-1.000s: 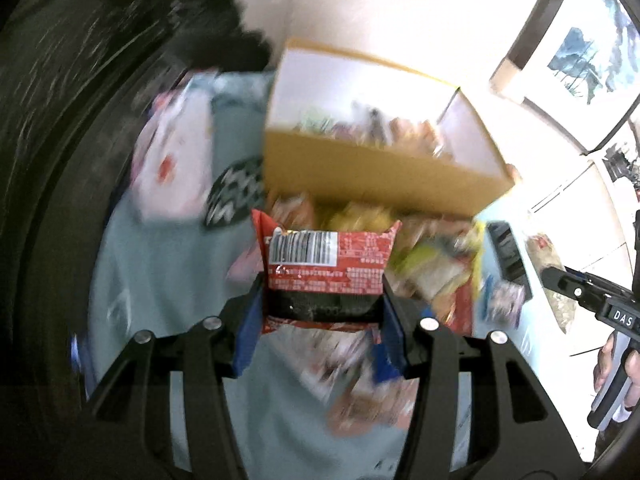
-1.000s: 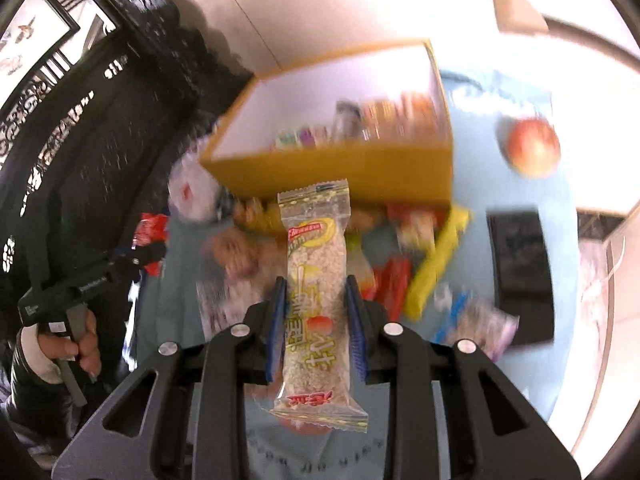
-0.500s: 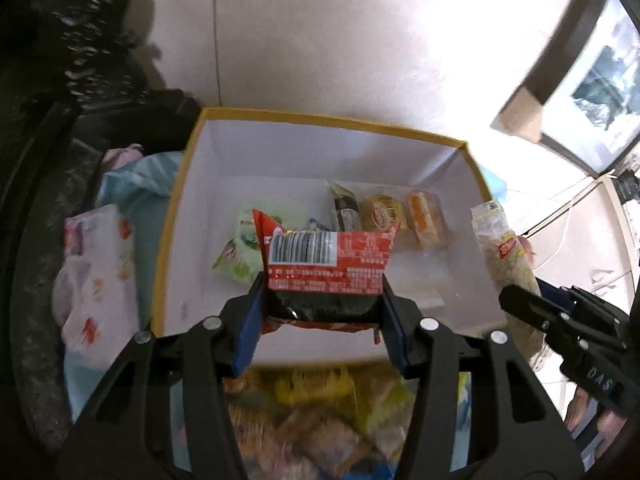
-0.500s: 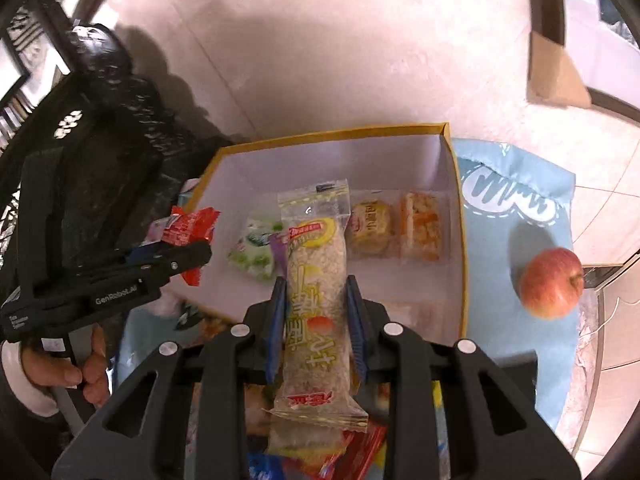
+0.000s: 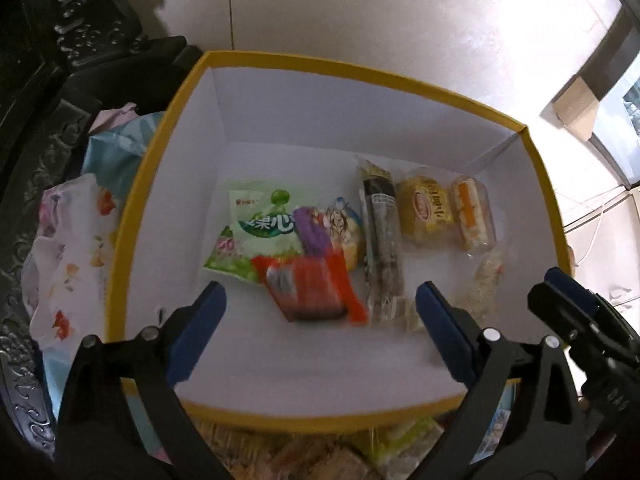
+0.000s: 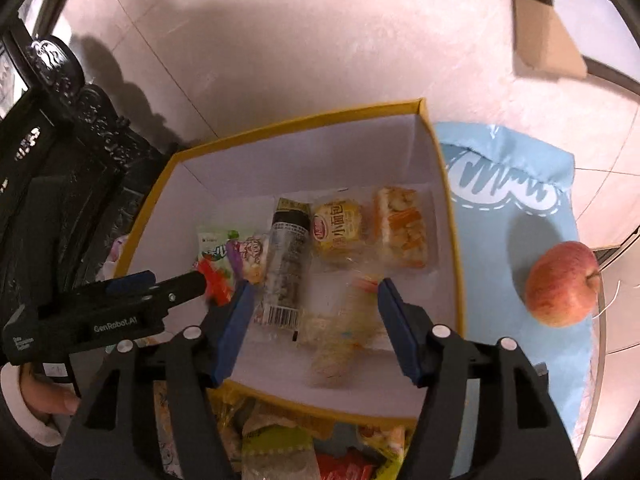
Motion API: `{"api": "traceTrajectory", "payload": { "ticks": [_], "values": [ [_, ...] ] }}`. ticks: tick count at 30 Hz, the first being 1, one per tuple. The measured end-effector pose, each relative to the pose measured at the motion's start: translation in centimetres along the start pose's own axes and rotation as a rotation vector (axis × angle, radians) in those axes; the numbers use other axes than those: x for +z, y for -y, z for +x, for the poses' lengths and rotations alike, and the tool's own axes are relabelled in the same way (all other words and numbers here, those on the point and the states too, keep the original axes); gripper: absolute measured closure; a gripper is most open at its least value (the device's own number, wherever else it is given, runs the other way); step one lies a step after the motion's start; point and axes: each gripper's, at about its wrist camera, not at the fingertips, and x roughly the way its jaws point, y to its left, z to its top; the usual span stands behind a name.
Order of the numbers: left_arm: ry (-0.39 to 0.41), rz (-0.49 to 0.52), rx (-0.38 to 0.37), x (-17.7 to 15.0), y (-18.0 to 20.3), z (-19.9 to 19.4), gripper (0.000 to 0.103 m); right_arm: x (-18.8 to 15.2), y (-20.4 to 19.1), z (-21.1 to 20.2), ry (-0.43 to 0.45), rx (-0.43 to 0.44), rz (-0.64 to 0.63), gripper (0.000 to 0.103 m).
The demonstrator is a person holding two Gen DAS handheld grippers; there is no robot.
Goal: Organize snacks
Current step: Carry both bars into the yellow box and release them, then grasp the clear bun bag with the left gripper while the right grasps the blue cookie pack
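Left gripper [image 5: 318, 322] jaws wide apart, empty; blurred red foil snack packet [image 5: 316, 290] lies below in yellow-rimmed white cardboard box [image 5: 360, 76]; right gripper [image 6: 314, 320] likewise spread, clear oat-bar wrapper [image 6: 344, 336] loose beneath; both packets probably light, crinkly, slippery; pinch mid-body.
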Motion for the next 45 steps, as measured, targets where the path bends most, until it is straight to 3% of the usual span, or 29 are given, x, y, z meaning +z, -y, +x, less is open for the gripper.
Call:
{"api": "traceTrajectory", "payload": {
  "ticks": [8,14,21,26,29,34,39,45],
  "values": [
    [0.041,0.027,0.002,-3.2,-0.3,-4.8,0.005,-3.8,0.9,-4.4,0.022,-0.08,0.005,0.031],
    [0.03,0.046,0.039,-8.8,-1.8,-7.5,0.005,-8.7,3.1,-6.4,-0.063,-0.157,0.119,0.03],
    [-0.073,0.05,0.077,-17.4,-4.6,-7.1,0.005,-16.6,2.7,-5.6,-0.212,-0.148,0.085,0.03],
    [-0.135,0.025,0.087,-21.1,-6.1,-6.0,0.005,-21.2,2.0,-5.2,-0.284,-0.129,0.082,0.03],
    [-0.159,0.029,0.093,-22.8,-6.4,-5.6,0.005,-22.7,1.2,-5.2,-0.317,-0.065,0.104,0.03],
    [-0.176,0.003,0.091,-24.5,-7.4,-5.6,0.005,-24.7,-2.3,-4.5,-0.371,0.034,0.017,0.03],
    [-0.17,-0.021,0.079,-24.8,-8.6,-6.2,0.005,-24.4,-6.3,-4.6,-0.318,0.024,-0.12,0.03],
    [-0.139,-0.038,0.074,-24.4,-9.6,-7.5,0.005,-21.1,-9.2,-2.7,-0.264,0.006,-0.138,0.03]
  ]
}}
